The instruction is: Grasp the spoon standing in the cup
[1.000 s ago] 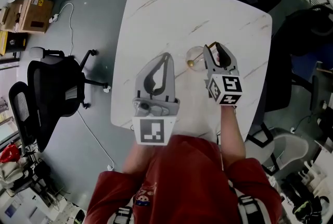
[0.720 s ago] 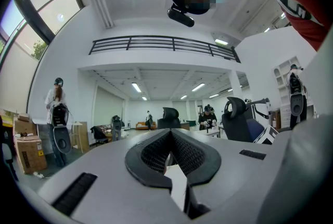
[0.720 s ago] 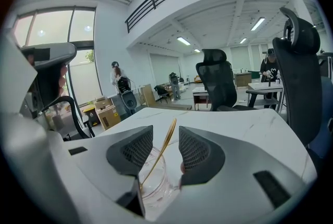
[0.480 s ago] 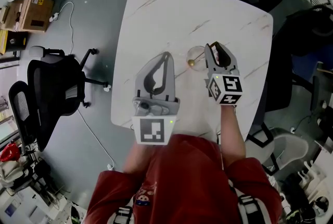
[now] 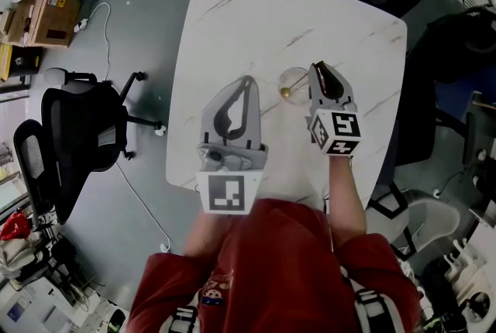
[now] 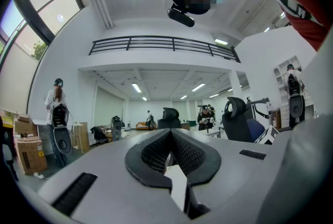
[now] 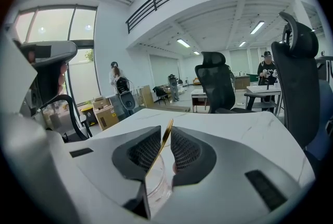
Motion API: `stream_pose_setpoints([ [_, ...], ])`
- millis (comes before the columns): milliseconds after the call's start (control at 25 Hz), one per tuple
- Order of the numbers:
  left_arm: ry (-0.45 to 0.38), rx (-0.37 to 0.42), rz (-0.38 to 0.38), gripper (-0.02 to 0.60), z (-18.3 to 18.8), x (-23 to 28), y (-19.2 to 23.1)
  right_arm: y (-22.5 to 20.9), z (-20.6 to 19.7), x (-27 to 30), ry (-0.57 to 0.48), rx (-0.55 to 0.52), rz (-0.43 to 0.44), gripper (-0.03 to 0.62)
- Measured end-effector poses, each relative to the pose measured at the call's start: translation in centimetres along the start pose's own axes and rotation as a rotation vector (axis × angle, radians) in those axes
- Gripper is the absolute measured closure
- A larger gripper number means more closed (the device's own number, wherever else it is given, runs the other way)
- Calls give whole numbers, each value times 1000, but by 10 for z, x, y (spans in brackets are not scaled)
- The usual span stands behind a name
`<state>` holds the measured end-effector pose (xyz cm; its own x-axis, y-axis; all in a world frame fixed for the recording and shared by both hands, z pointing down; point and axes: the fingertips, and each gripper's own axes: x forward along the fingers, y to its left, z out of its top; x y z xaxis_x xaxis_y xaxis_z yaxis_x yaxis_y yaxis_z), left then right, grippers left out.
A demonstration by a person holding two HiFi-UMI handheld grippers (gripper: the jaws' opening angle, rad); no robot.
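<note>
Closing right gripper point(image 5: 316, 67) pinches one spoon point(image 7: 164, 141) in one cup point(image 5: 290, 79); left gripper point(image 5: 248, 80) pressed together.

I count one white table point(image 5: 232, 14), one clear cup point(image 5: 291, 80), one gold spoon point(image 5: 285, 93), two grippers, namely the left gripper point(image 5: 247, 80) and the right gripper point(image 5: 316, 66), and one black office chair point(image 5: 77, 138) left of the table.

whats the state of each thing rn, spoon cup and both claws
spoon, standing in the cup, handle pinched by the right claw
cup, upright on the table
right claw, just been closing, shut on the spoon
left claw, shut, nothing in it
</note>
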<state>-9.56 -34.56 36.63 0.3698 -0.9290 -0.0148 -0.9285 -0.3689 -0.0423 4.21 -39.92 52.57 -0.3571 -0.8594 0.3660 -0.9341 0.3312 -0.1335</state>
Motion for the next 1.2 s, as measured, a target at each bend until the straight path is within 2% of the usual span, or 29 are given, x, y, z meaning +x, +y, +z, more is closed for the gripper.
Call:
stream_pose_setpoints([
  [960,-16,3,6,572,6,7,-1,8,16,2,-40,-40,29,574],
  [1200,-21,-5,10,572,14,-7,-3,16,25,-10,-61,-59,24,577],
])
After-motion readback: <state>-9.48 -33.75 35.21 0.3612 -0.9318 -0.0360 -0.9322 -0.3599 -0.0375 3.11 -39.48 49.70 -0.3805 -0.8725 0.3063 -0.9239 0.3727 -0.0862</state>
